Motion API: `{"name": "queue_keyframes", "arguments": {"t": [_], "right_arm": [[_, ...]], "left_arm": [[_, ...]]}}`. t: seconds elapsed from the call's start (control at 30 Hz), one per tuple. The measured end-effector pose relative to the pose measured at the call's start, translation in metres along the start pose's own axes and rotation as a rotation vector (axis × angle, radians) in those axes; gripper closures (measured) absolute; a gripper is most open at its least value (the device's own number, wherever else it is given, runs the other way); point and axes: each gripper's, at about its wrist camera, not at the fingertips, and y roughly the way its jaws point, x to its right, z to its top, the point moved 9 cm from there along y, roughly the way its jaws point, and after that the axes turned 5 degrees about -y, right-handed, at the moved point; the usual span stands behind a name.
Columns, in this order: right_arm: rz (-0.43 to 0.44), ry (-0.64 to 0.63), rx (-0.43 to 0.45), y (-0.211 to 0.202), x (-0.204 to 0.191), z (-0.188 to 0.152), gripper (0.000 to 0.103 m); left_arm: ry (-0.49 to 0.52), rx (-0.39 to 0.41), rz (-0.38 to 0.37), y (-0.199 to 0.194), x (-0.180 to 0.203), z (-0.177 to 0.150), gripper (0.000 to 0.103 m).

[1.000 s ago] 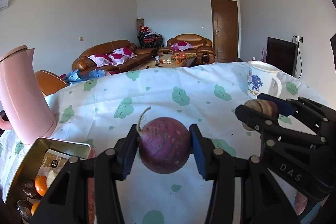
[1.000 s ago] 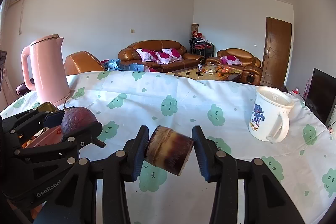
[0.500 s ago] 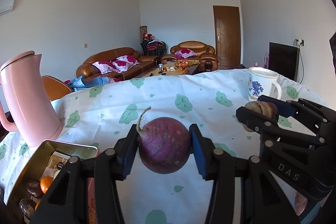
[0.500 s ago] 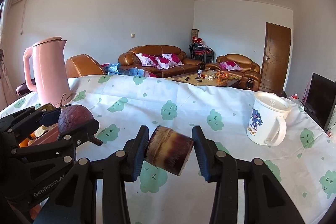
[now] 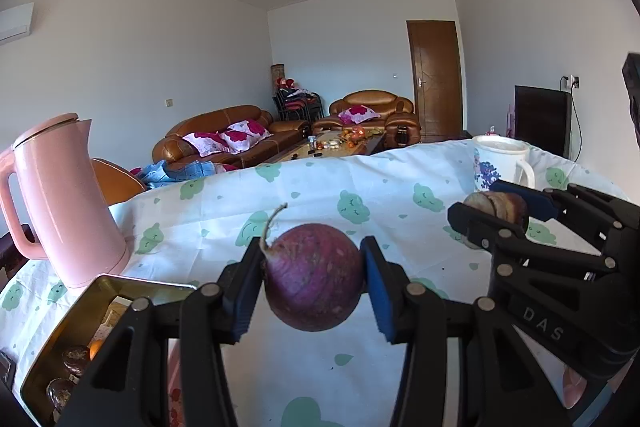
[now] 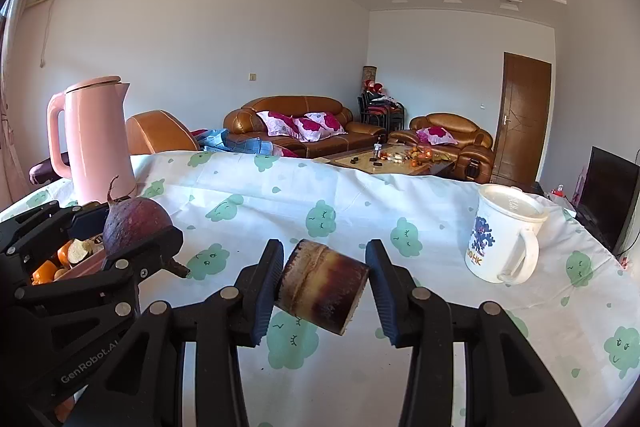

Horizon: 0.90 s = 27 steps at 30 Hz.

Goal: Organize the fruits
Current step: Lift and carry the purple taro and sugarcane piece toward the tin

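Note:
My left gripper (image 5: 314,279) is shut on a round purple fruit with a thin stem (image 5: 314,275) and holds it above the table. My right gripper (image 6: 326,287) is shut on a short brown sugarcane piece (image 6: 322,285), also in the air. Each gripper shows in the other's view: the right one with the cane (image 5: 496,207), the left one with the purple fruit (image 6: 134,223). A gold metal tin (image 5: 72,323) at lower left holds oranges and dark fruits, and it also shows in the right wrist view (image 6: 60,259).
A pink kettle (image 5: 60,199) stands at the table's left beside the tin. A white lidded mug (image 6: 500,239) stands at the right. The table has a white cloth with green clouds (image 6: 320,219). Sofas and a door lie beyond.
Both grippers have risen and tilted upward with their loads still held; more of the ceiling shows. The grips have not changed.

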Motion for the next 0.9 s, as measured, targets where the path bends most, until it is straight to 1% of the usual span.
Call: {"name": "queue_keyframes", "arguments": {"t": [0.27,0.57,0.9], "right_arm": [[-0.004,0.005,0.023,-0.008,0.001,0.001,0.058],[-0.003,0.006,0.052,-0.016,-0.002,0.002,0.058],[0.01,0.002,0.07,-0.023,-0.007,0.004,0.058]], "left_arm": [[0.009,0.017,0.0,-0.009,0.001,0.0,0.053],[-0.023,0.019,-0.012,-0.017,-0.007,-0.002,0.053],[-0.026,0.029,-0.023,-0.027,-0.012,-0.005,0.053]]}}
